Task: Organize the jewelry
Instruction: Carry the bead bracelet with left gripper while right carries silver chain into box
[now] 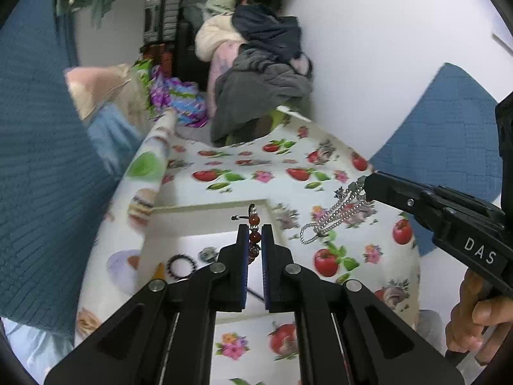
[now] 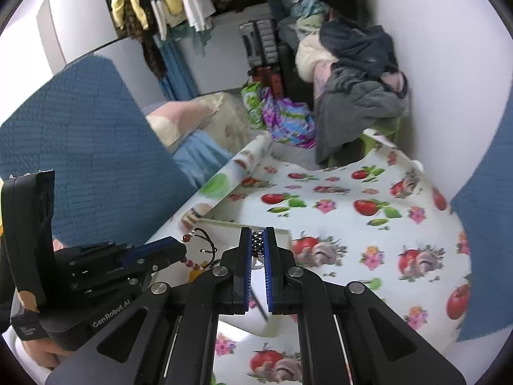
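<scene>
Jewelry pieces are split between the 2 grippers and a white tray on the table. The left gripper is clenched on a red-beaded bracelet, whose beads run up between the 2 blue-lined fingers, with a dark cord end sticking out above the tips. It is held over the tray. In the right wrist view the same bracelet hangs from the left gripper, its black cord looping above the tray's near corner.

The right gripper grips a silver chain piece; small metallic beads show between its fingertips, above the tray's edge. From the left wrist view that chain dangles in several strands from the right gripper's tip, above the tablecloth, just right of the tray.

Inside the tray lie a black beaded bracelet, a small silver ornament just beside it, and an orange piece at the near left.

The tablecloth is white, printed with red apples and pink flowers. Blue quilted fabric rises on the left, and a heap of clothes sits behind the table against the white wall.
</scene>
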